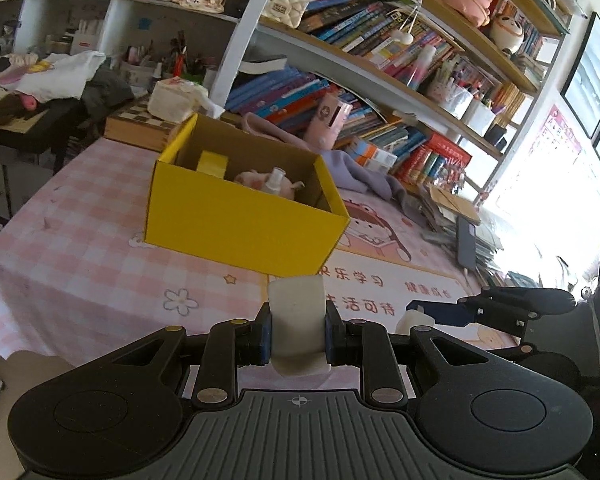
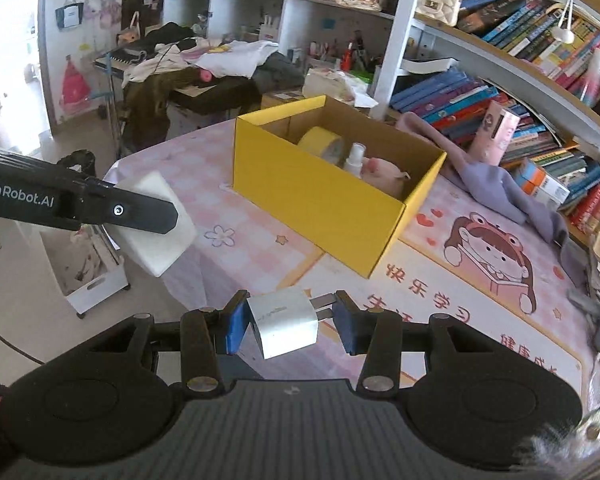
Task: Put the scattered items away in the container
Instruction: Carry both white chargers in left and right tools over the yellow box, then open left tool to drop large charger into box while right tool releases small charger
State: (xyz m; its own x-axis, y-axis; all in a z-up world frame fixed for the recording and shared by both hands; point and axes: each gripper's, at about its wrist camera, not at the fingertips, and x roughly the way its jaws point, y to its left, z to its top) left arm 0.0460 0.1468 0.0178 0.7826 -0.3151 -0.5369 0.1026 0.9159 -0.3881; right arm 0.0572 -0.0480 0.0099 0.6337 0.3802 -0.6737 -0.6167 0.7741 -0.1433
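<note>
A yellow cardboard box (image 1: 236, 224) stands open on the pink checked table mat; it also shows in the right wrist view (image 2: 320, 204). Inside lie a yellow tape roll (image 2: 320, 144), a small white spray bottle (image 2: 354, 160) and a pink plush toy (image 2: 382, 176). My left gripper (image 1: 298, 330) is shut on a white rectangular block (image 1: 297, 320), held above the mat in front of the box; the block and left finger show in the right wrist view (image 2: 156, 224). My right gripper (image 2: 292, 320) is shut on a white plug charger (image 2: 284, 322), near the table's front edge.
A purple cloth (image 2: 500, 184) lies right of the box. Bookshelves (image 1: 400, 48) packed with books stand behind. A tissue pack (image 1: 176, 100) on a chessboard box sits behind the box. A dark phone (image 1: 466, 242) lies at the right. A white bin (image 2: 88, 276) stands on the floor.
</note>
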